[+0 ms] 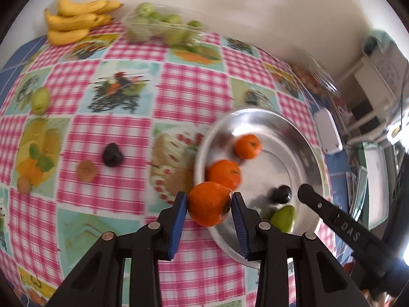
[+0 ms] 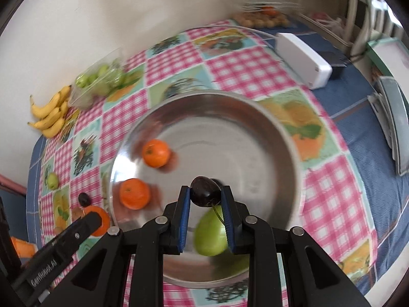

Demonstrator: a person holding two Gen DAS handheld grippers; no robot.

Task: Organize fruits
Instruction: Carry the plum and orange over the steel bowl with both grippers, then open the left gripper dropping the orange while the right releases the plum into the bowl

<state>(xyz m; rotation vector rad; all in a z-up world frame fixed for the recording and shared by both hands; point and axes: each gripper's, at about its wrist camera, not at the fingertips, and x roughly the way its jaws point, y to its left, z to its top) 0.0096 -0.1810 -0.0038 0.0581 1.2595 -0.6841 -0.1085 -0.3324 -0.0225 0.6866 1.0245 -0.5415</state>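
My left gripper (image 1: pixel 209 200) clamps an orange (image 1: pixel 208 203) between its blue pads, held above the near rim of the metal bowl (image 1: pixel 301 138). My right gripper (image 2: pixel 205 195) pinches a dark plum (image 2: pixel 204 191), its thin stem trailing down, over the inside of that same bowl. Both point steeply down at the table.

Inside the bowl lie two more oranges (image 2: pixel 156 153) (image 2: pixel 135 193) toward its left side and a green pear (image 2: pixel 211 232) near its front wall, just below my right fingers.

Still out on the pink checked tablecloth (image 1: pixel 184 87), left of the bowl: another dark plum (image 1: pixel 112 154), a brownish dried fruit (image 1: pixel 87 171) beside it, a small pale round fruit (image 1: pixel 23 184) and a green fruit (image 1: pixel 40 100) farther left. At the far edge by the wall, a bunch of bananas (image 1: pixel 76 21) sits beside a clear plastic box of green fruit (image 1: pixel 163 26). A white box (image 2: pixel 303 60) rests on the blue cloth to the bowl's right. The pictures are blurred.
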